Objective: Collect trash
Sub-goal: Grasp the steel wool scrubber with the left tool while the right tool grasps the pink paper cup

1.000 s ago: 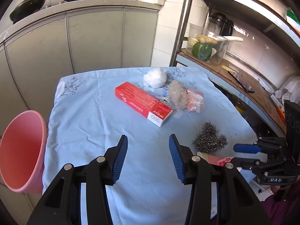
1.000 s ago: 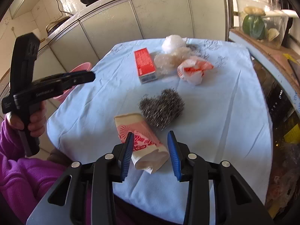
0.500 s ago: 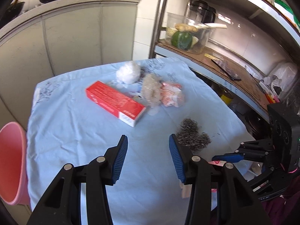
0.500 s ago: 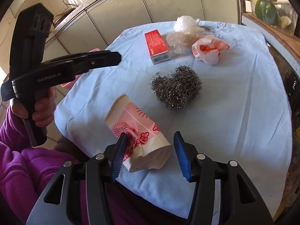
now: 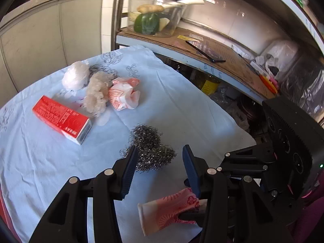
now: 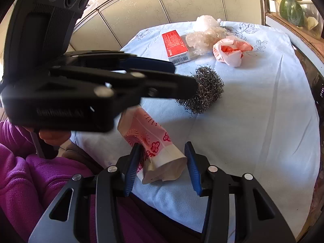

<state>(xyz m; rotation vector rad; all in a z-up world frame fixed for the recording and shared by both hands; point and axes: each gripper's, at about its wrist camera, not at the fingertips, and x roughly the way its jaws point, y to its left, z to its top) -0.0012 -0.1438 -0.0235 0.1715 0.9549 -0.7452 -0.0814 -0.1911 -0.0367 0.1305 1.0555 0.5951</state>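
Note:
A crushed pink-flowered paper cup (image 6: 149,139) lies at the near edge of the blue tablecloth (image 6: 253,121). My right gripper (image 6: 162,147) straddles its near end and its jaws are closing. The left pad is against the cup and a sliver of gap shows at the right pad. My left gripper (image 5: 160,149) hangs open just above a steel wool ball (image 5: 149,141), with nothing between its fingers. In the right wrist view the left gripper (image 6: 178,75) reaches in from the left over the steel wool ball (image 6: 204,93). The paper cup (image 5: 168,208) also shows under its right finger.
Farther back lie a red box (image 5: 60,119), crumpled clear plastic (image 5: 97,95), an orange-and-white bag (image 5: 123,95) and a white plastic wad (image 5: 76,77). A shelf (image 5: 202,46) with a vegetable container (image 5: 154,20) borders the right. A person's purple sleeve (image 6: 30,172) is near left.
My left gripper swung right across the table, from over bare cloth to above the steel wool; the pink bucket left its view. The right gripper drew closer around the cup and its jaws widened.

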